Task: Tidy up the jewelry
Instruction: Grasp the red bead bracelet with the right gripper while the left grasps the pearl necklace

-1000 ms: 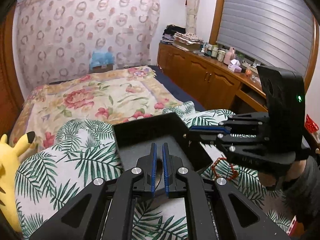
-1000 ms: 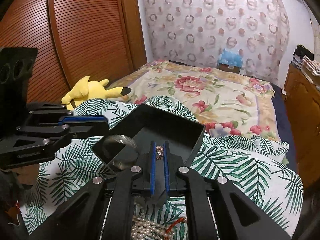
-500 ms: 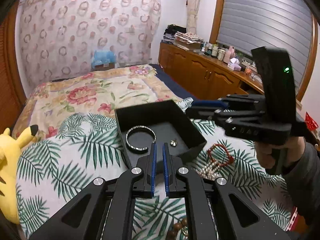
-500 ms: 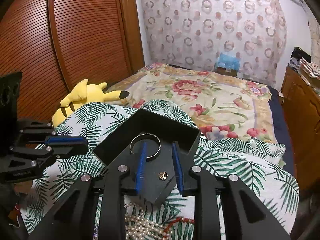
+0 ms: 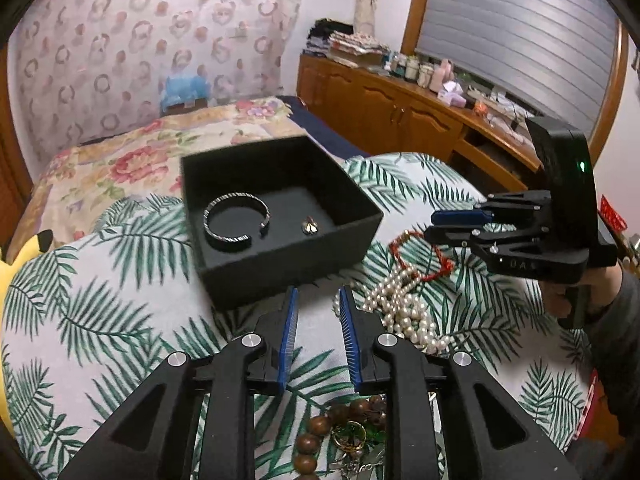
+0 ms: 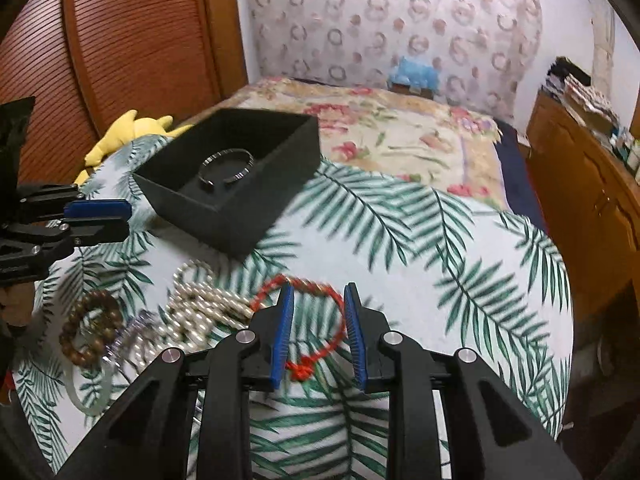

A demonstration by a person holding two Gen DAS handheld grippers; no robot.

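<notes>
Two pieces already lie in the black box [image 5: 280,216] in the left wrist view: a silver bangle [image 5: 235,220] to the left and a small gold pendant [image 5: 310,227] to its right, apart from each other. The left tongs [image 5: 318,312] stand parted and empty, hovering over the palm-print cover [image 5: 100,300] just short of the box's near wall. A pearl necklace [image 5: 404,300] sits heaped just right of them, with a red cord bracelet [image 5: 424,256] beyond it and wooden beads [image 5: 316,436] low between the tong arms. The right tongs [image 5: 436,226] hang over the red cord; from the side I cannot tell their gap. Half a second ago the left tongs were shut and nearer the box; they have since opened and backed off.

From the right wrist view, the right tongs [image 6: 318,296] are spread wide, holding nothing, with the red cord bracelet [image 6: 308,320] lying loose between and beneath the fingers. The box [image 6: 236,176] sits well ahead, bangle [image 6: 228,166] inside. Pearls [image 6: 204,308] and a brown bead bracelet [image 6: 90,332] lie to the left. Earlier these tongs hung over the box with the pendant below; now they have drawn back over the pile.

The step in hand looks like picking the next piece, likely the red cord. That calls for lowering and closing on one thin strand without snagging the pearls.
</notes>
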